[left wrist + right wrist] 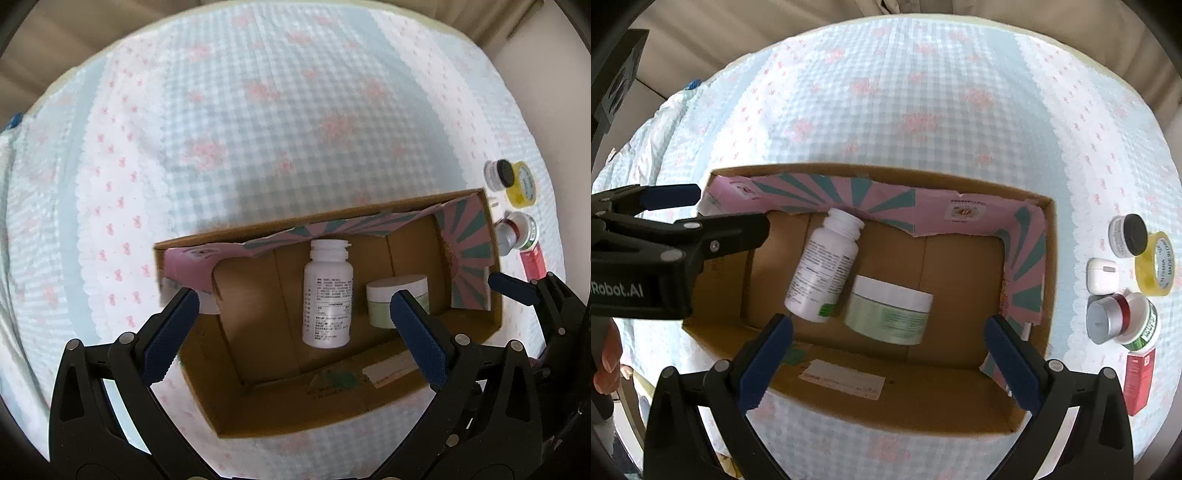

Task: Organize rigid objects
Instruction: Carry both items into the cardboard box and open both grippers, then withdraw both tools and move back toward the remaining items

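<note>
Cardboard box (849,406) already holds a white bottle (823,269) lying on its side and a green jar (890,310). Both grippers gape wide, holding nothing. Remaining items (silver-capped jar (1104,321), earbud case (1102,275), yellow tape roll (1156,269), red box (1139,380)) sit in a cluster outside the box's right wall. Right gripper (886,354) hovers over the box, nearer that cluster; left gripper (295,325) lies farther off.
</note>
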{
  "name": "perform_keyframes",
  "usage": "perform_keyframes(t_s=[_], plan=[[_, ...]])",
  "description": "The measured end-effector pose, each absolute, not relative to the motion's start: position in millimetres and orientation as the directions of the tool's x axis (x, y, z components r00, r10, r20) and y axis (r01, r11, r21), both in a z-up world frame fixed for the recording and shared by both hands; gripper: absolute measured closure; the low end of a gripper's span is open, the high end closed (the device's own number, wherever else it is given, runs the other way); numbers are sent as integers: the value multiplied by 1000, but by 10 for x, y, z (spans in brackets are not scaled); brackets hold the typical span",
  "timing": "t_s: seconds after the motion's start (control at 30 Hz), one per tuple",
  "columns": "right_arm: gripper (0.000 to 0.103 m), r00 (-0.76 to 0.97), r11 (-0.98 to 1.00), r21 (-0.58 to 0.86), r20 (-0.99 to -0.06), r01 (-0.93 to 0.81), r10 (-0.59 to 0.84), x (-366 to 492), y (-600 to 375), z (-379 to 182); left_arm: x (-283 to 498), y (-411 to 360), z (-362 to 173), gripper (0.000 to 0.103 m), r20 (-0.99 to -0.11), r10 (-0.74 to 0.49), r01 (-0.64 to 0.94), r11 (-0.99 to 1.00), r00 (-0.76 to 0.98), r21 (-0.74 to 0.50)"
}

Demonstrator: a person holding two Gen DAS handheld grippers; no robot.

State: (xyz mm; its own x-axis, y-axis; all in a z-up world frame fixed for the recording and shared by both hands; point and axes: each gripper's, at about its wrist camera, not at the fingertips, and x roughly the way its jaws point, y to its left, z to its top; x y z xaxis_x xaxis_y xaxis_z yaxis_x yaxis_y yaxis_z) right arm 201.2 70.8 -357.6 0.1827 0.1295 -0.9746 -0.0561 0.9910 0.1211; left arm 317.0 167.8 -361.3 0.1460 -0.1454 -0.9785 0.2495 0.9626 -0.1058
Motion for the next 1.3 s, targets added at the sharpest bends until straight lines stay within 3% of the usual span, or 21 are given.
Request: perform_keyframes(t_s=[0.57,0.87,1.3], plan=[[0,341,993,70,-935,-91,97,1325,1002,-2458,2189,2182,-2381,0,-930,-168,177,978,328,-115],[0,390,998,60,-919,-15,61,775,777,-1903,1541,2312,-1855,0,-894,-177,146,981,411,-128],[0,425,990,42,-905,137,-20,205,-646,-1761,1027,1168,-1790,0,-875,-236,136,971,423,-196]])
